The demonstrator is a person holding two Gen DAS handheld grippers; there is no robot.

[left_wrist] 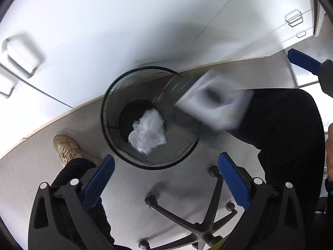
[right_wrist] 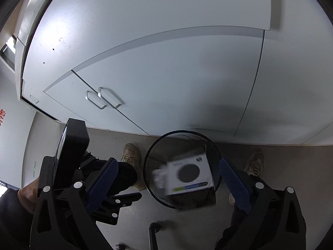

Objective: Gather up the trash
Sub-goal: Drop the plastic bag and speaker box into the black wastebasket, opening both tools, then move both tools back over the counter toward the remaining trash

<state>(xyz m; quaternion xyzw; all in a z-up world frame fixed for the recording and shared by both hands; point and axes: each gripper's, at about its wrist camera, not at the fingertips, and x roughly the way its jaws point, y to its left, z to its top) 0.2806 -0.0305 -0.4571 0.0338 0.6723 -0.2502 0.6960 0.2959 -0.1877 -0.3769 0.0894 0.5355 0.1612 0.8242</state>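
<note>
Both my grippers sit over the black mesh bin (left_wrist: 145, 116) on the floor, fingers spread wide on each, gripping nothing. White box (right_wrist: 190, 176) with a dark round print is free of my right gripper (right_wrist: 166, 181): it's blurred, tilted, over the bin's mouth, between and just ahead of my right fingers (right_wrist: 233, 185), touching neither. From the left wrist view the same box (left_wrist: 216, 106) is a smear at the bin's far-right rim, well ahead of my left gripper (left_wrist: 166, 181). Crumpled white paper (left_wrist: 148, 133) lies at the bin's bottom. Bin stands near the white cabinet (right_wrist: 145, 62) base, between my two tan shoes (right_wrist: 131, 154). Chair base (left_wrist: 199, 218) below my left fingers (left_wrist: 97, 185).
</note>
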